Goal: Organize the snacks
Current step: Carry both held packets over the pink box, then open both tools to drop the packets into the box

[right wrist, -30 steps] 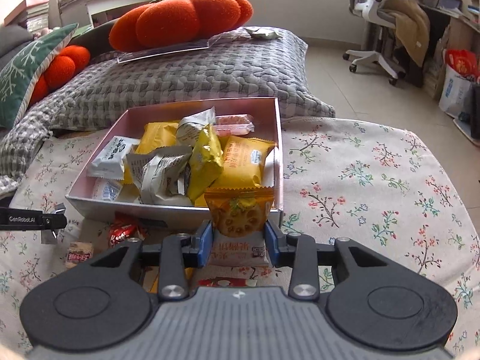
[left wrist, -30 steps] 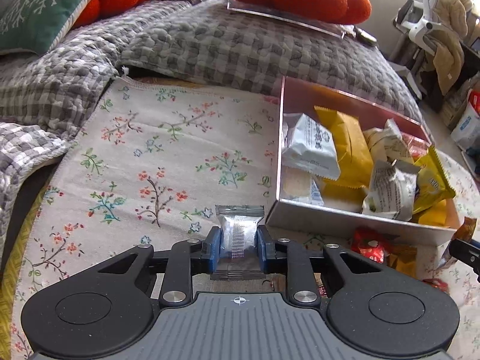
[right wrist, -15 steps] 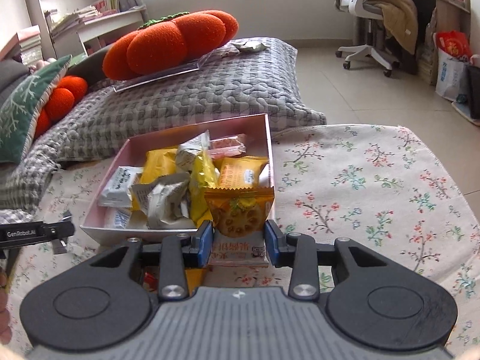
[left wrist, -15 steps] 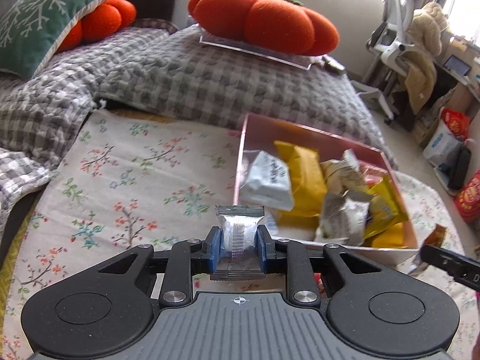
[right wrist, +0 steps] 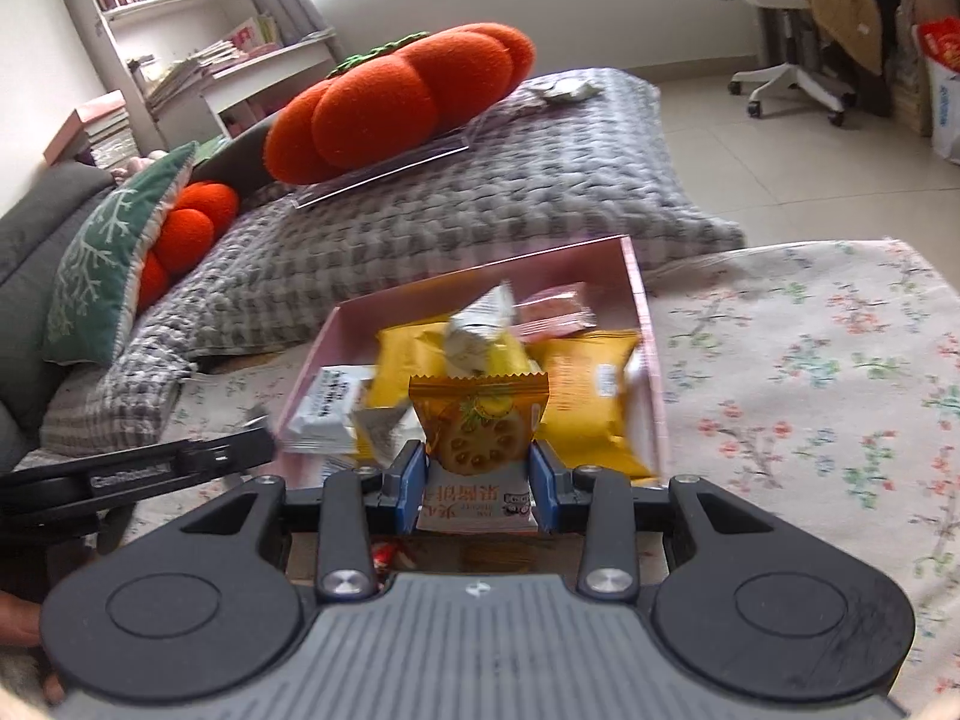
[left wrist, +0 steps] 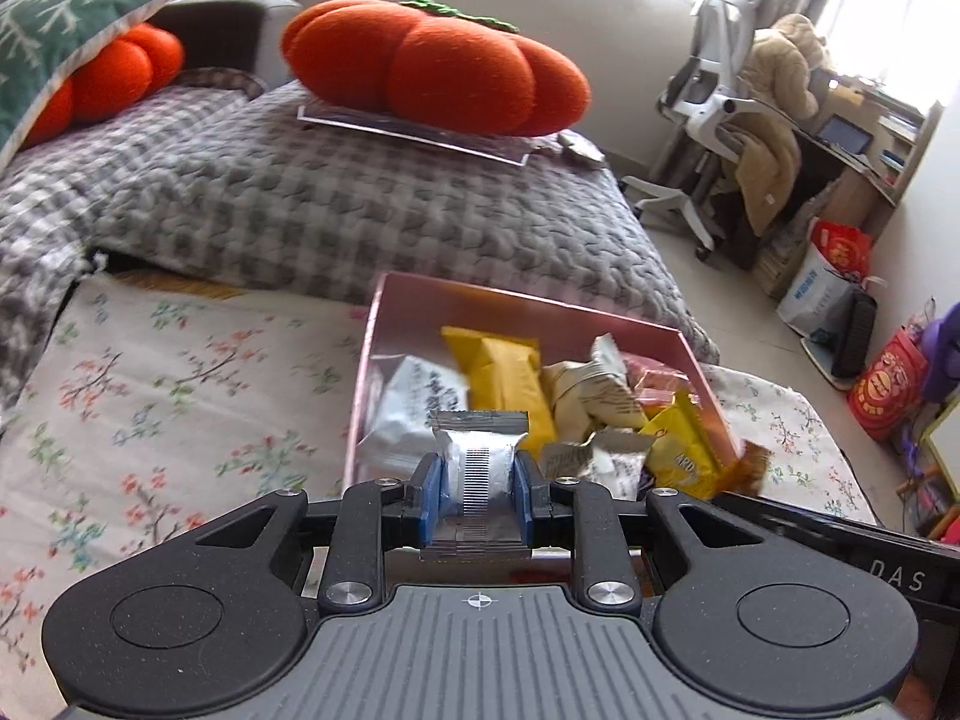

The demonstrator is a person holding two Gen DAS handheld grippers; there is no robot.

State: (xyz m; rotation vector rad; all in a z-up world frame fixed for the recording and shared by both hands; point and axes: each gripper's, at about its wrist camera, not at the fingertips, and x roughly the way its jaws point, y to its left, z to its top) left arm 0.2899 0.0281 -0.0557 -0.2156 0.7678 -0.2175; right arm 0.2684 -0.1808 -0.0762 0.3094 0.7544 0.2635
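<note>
My left gripper [left wrist: 477, 498] is shut on a small silver snack packet [left wrist: 478, 459], held above the near left edge of the pink box [left wrist: 516, 303]. My right gripper [right wrist: 478, 480] is shut on an orange lotus-root snack packet [right wrist: 478, 426], held above the near edge of the same pink box [right wrist: 480, 267]. The box holds several yellow, white and silver snack packs [right wrist: 582, 396]. The right gripper's arm [left wrist: 840, 540] shows at the right of the left wrist view; the left gripper [right wrist: 150, 465] shows at the left of the right wrist view.
The box lies on a floral cloth [left wrist: 150, 396]. Behind it is a grey checked cushion [left wrist: 360, 198] with an orange pumpkin pillow [left wrist: 432, 69]. A red wrapped sweet [right wrist: 384, 555] lies under my right gripper. An office chair [right wrist: 798, 18] and bags stand on the floor at right.
Both grippers have risen and moved toward the box, still holding their packets. The left gripper has shifted right, over the box's near left corner.
</note>
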